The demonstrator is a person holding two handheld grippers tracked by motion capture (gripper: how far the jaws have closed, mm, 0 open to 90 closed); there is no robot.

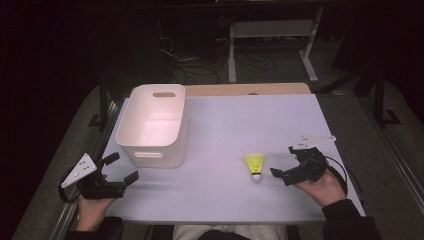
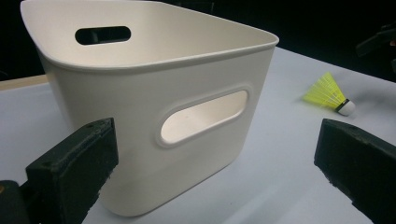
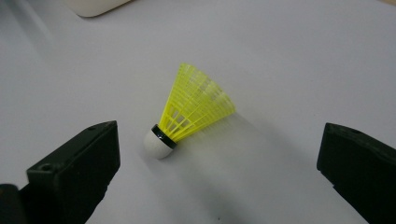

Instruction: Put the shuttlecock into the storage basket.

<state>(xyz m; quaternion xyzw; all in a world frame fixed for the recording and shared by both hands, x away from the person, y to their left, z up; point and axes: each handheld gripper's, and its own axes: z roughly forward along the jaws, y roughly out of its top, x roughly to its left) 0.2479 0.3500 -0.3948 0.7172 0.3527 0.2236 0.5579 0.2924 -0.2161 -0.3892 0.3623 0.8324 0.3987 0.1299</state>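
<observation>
A yellow shuttlecock with a white cork lies on its side on the pale table, right of centre near the front. My right gripper is open just to its right. In the right gripper view the shuttlecock lies ahead between the spread jaws of my right gripper, untouched. A white plastic bin with handle slots stands at the left. My left gripper is open at the bin's front left corner. In the left gripper view, the bin looms close and the shuttlecock lies far right.
The bin looks empty inside. A wooden strip runs along the table's far edge. Beyond it stand desk legs and cables on a dark floor. A corner of the bin shows at the top left of the right gripper view.
</observation>
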